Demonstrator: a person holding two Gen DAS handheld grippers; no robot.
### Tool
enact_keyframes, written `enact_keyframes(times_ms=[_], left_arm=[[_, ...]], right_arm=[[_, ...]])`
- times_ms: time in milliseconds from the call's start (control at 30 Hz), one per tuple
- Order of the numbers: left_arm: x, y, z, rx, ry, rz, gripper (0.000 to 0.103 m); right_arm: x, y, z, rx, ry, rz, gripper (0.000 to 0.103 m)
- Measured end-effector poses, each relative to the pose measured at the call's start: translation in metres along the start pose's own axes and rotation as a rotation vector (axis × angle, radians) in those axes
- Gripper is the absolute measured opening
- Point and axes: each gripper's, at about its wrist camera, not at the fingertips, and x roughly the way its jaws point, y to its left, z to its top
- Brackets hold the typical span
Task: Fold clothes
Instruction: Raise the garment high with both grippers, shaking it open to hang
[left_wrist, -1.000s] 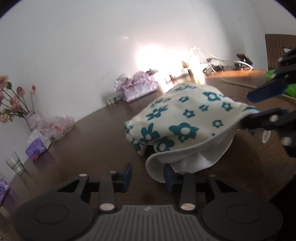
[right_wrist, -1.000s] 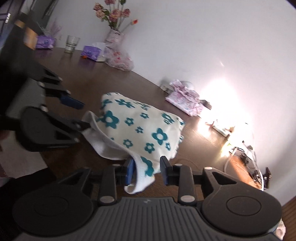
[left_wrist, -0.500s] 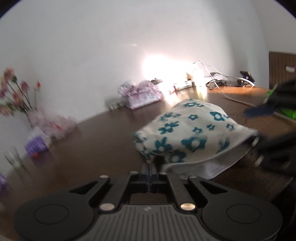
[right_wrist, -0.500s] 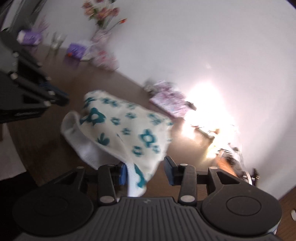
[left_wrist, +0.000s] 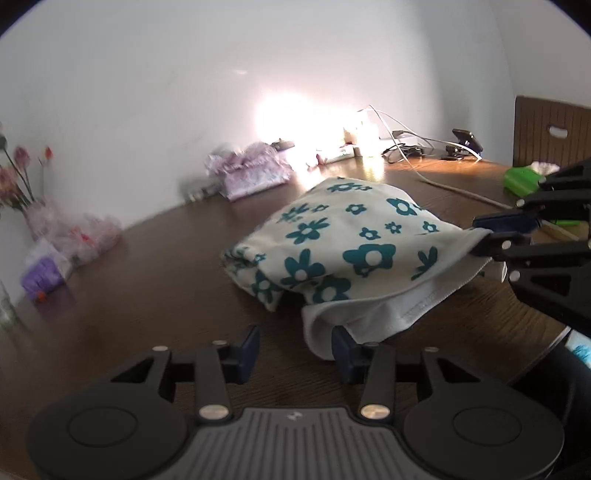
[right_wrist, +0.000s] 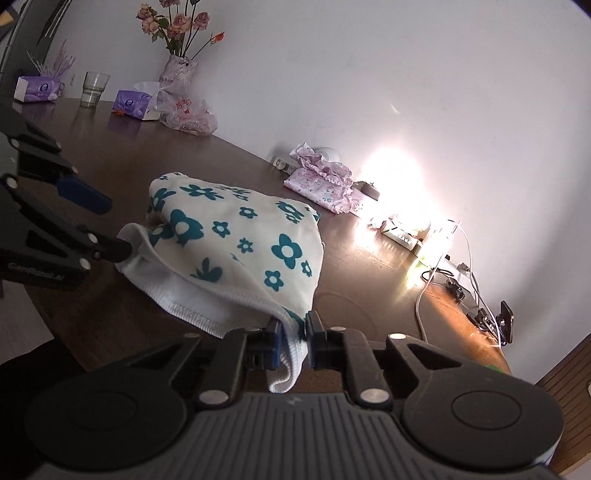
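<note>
- The left claw (left_wrist: 294, 349) now stands wide with nothing between its fingers; 0.5 s ago it was shut tight. The near white hem of the cream terry cloth with teal flowers (left_wrist: 347, 251) only touches the inner side of its right finger.
- The right claw (right_wrist: 291, 338), which was wide 0.5 s ago, is now narrow and pinches the white corner of the cloth.
- So the cloth has 1 held corner only. It lies bunched and doubled on the dark brown wooden counter (left_wrist: 155, 280), with the held corner lifted a little.
- I judge that the left side needs a new grip on the hem before the next fold, otherwise the layers can slide apart.
- The lower layers of the cloth are hidden under the flowered top, so I cannot tell how many folds it has.
- The far end of the counter is burned out by strong light near the white cables (right_wrist: 448, 258), and the left view is slightly blurred at the pink flowers in a vase (right_wrist: 177, 40).
</note>
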Motion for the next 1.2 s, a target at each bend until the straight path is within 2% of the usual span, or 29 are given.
enact_keyframes(times_ms=[67, 167, 233, 367, 433, 467, 567, 667, 800, 900, 1033, 1067, 1100, 1133, 1167, 1200], left_arm=[[0.009, 0.003, 0.001, -0.009, 0.024, -0.002, 0.042], [0.018, 0.007, 0.003, -0.050, 0.042, -0.048, 0.028], [0.023, 0.010, 0.003, -0.083, 0.047, -0.072, 0.002], [0.013, 0.014, 0.005, -0.115, -0.008, -0.009, 0.001], [-0.001, 0.016, 0.008, -0.115, -0.062, 0.015, 0.001], [-0.006, 0.015, 0.009, -0.103, -0.074, 0.021, 0.001], [-0.022, 0.010, 0.012, -0.059, -0.105, 0.047, 0.001], [-0.035, 0.010, 0.015, -0.057, -0.139, 0.087, 0.001], [-0.051, 0.017, 0.020, -0.082, -0.191, 0.156, 0.001], [-0.059, 0.017, 0.024, -0.044, -0.220, 0.189, 0.001], [-0.062, 0.019, 0.024, -0.048, -0.223, 0.199, 0.001], [-0.059, 0.020, 0.022, -0.052, -0.212, 0.203, 0.001], [-0.055, 0.021, 0.019, -0.056, -0.198, 0.209, 0.001], [-0.051, 0.021, 0.016, -0.056, -0.183, 0.215, 0.001], [-0.049, 0.022, 0.012, -0.057, -0.173, 0.216, 0.001], [-0.048, 0.023, 0.010, -0.061, -0.168, 0.215, 0.001]], right_arm=[[0.000, -0.002, 0.001, 0.007, -0.008, 0.005, 0.012], [0.001, -0.004, 0.001, 0.014, -0.014, 0.010, 0.012], [0.005, -0.004, -0.001, 0.013, -0.003, 0.010, 0.012], [0.014, -0.002, -0.016, -0.026, 0.032, -0.036, 0.026], [0.011, -0.002, -0.019, -0.040, 0.017, -0.062, 0.041], [0.008, -0.002, -0.019, -0.046, 0.002, -0.076, 0.052], [0.001, -0.002, -0.019, -0.063, -0.034, -0.107, 0.052], [-0.007, 0.002, -0.019, -0.096, -0.045, -0.112, 0.047], [-0.011, 0.001, -0.016, -0.077, -0.034, -0.070, 0.047], [-0.013, 0.001, -0.013, -0.062, -0.025, -0.038, 0.047], [-0.013, 0.007, -0.014, -0.054, -0.004, 0.022, 0.044], [-0.011, 0.012, -0.016, -0.060, 0.008, 0.048, 0.035], [-0.008, 0.016, -0.017, -0.065, 0.019, 0.072, 0.019], [-0.008, 0.019, -0.016, -0.068, 0.028, 0.086, 0.009], [-0.008, 0.020, -0.014, -0.070, 0.035, 0.098, 0.003], [-0.009, 0.019, -0.012, -0.065, 0.029, 0.091, 0.002]])
